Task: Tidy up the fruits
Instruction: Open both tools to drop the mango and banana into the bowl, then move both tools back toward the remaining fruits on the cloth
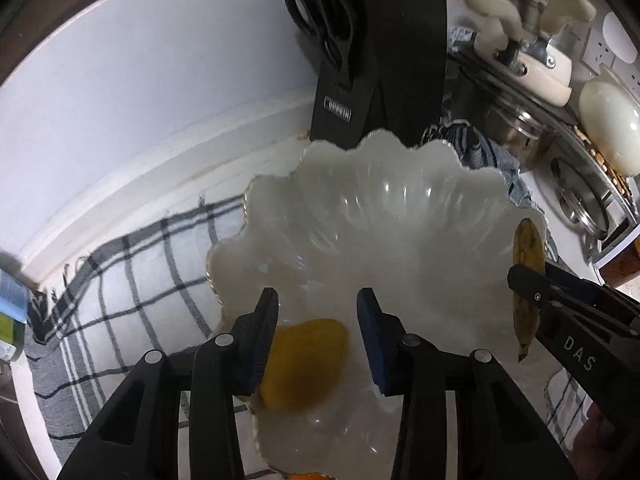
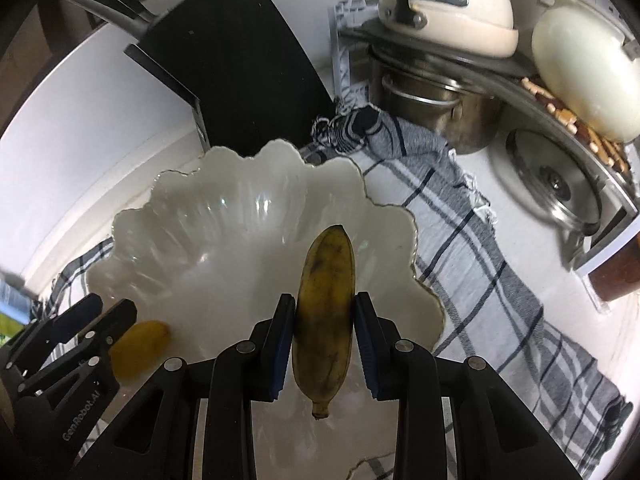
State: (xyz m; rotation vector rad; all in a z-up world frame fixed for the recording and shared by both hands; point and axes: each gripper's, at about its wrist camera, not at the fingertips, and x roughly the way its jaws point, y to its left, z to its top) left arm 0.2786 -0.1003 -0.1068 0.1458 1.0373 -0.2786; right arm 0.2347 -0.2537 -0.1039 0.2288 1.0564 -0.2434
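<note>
Hanging over the scalloped white bowl (image 2: 224,240), a spotted banana (image 2: 325,308) is clamped upright in the right gripper (image 2: 324,344), toward the bowl's 4 o'clock side. The left gripper (image 1: 316,340) straddles a yellow fruit (image 1: 306,364) near 7 o'clock, jaws apart, not pressing. Neither fruit looks released yet; the checked cloth (image 2: 480,264) lies beneath.

**Kitchen corner with a white desk and crowded rack**

A pale wall (image 1: 140,60) is curving behind a white desk (image 1: 168,160) and meeting it at a raised white edge. A grey-and-white checked cloth (image 2: 500,280) is lying spread across the desk. A black knife block (image 1: 380,60) is standing at the back, with black-handled scissors (image 1: 324,28) sitting in it. To the right, a metal rack (image 2: 560,128) is holding cream-coloured pans (image 2: 448,20) and steel pots (image 2: 436,108). The light is looking dim and indoor.
</note>
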